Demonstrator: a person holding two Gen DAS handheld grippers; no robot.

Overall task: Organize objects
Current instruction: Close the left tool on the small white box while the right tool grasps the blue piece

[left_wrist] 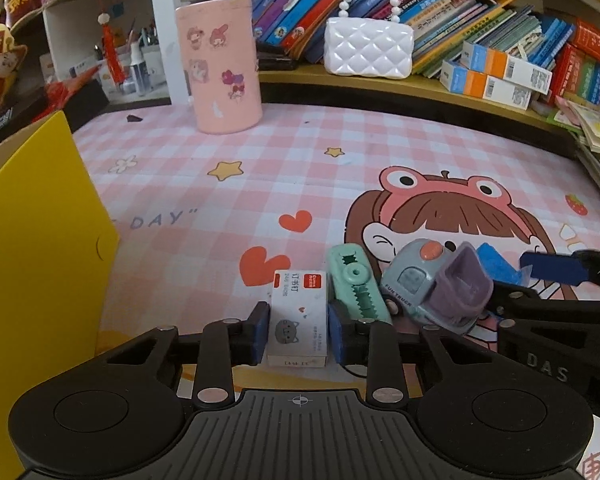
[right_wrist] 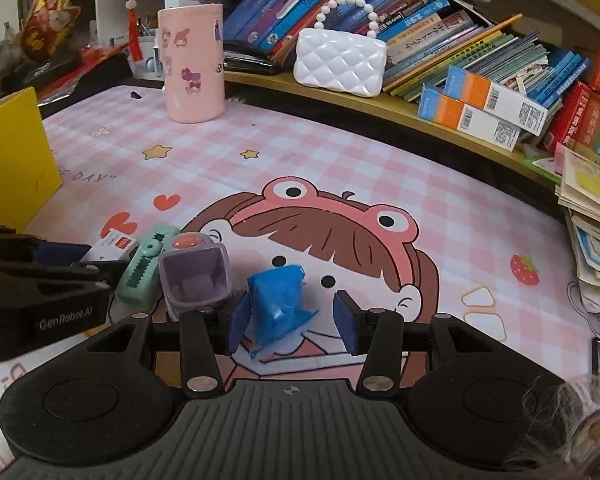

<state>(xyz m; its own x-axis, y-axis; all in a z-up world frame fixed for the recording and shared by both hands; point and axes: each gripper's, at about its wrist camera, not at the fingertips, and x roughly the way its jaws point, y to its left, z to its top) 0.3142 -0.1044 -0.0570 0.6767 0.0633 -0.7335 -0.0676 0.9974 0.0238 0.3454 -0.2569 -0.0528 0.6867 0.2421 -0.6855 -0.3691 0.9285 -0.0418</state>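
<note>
The pink cylindrical holder (left_wrist: 224, 66) stood upright at the far side of the bench (left_wrist: 320, 168), against the shelf; its inside could not be seen. The white quilted purse (left_wrist: 369, 48) with a bead handle sat on the low shelf in front of the books (left_wrist: 452, 8); contents not visible. A yellow box (left_wrist: 36, 264) stood at the left edge, interior hidden. The toy truck (left_wrist: 432, 284) lay on the bench with its purple bin (right_wrist: 194, 280) turned toward the camera and showing nothing in it.

A row lay near the front edge: white staple box (left_wrist: 298, 320), mint-green tool (left_wrist: 358, 284) just beside it, then the truck, then a blue crumpled wrapper (right_wrist: 278, 300).

Left claw (left_wrist: 299, 330): narrow, both blue pads flanking the staple box and pressed against its sides, box still resting on the bench.

Right claw (right_wrist: 292, 326): partly open. Wrapper sat between the pads; the left pad touched its side, the right pad stood apart from it. No grip visible.
</note>
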